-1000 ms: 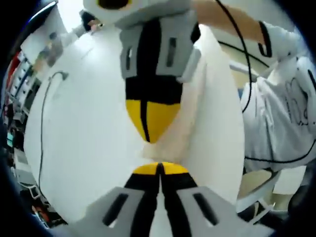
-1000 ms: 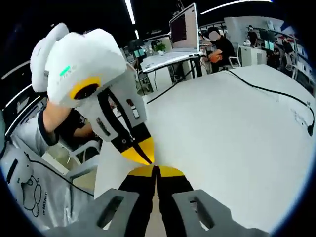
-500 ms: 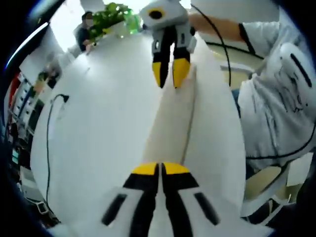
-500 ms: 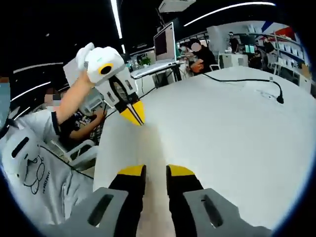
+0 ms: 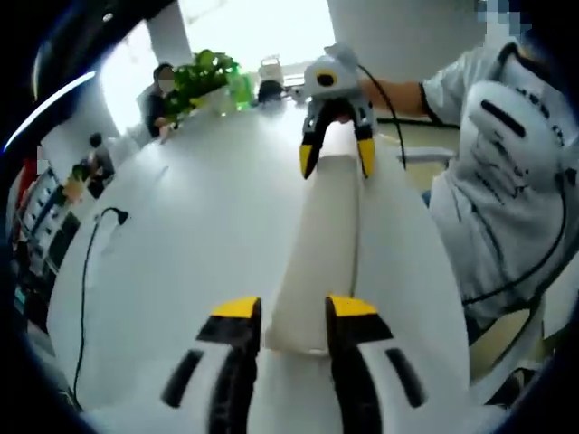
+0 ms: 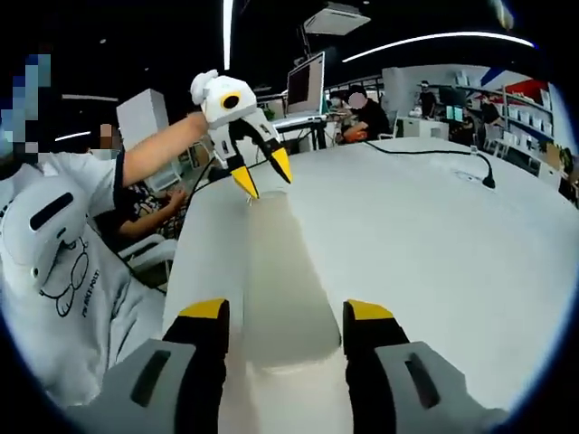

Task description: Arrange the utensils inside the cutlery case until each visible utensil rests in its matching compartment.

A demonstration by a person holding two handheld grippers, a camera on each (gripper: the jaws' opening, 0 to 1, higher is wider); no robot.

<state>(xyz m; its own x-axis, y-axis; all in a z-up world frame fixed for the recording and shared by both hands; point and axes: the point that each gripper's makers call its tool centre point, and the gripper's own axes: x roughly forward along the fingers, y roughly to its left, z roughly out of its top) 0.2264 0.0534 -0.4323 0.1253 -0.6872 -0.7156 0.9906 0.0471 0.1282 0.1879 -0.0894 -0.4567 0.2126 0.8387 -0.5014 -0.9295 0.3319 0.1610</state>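
Left gripper view: the left gripper (image 5: pixel 282 312) stands at the lower middle of the frame with its jaws apart, one on each side of the near end of a long pale cutlery case (image 5: pixel 318 258) that lies on the white counter (image 5: pixel 172 262). At the upper middle, the right gripper (image 5: pixel 337 155) also has its jaws spread, around the far end of the case. In the right gripper view the same thing shows from the other side: the right gripper (image 6: pixel 283 316) is open at the bottom of the frame over the case (image 6: pixel 276 289), and the left gripper (image 6: pixel 259 174) is open at the upper left of centre. I cannot tell if any jaw touches the case, and I see no utensils; the case looks closed or rolled.

My judgement: the case lies near the counter edge on the person's side, so a push or an uneven grip at only one end could slide it off. Opening it too fast could also spill the utensils out of their compartments.
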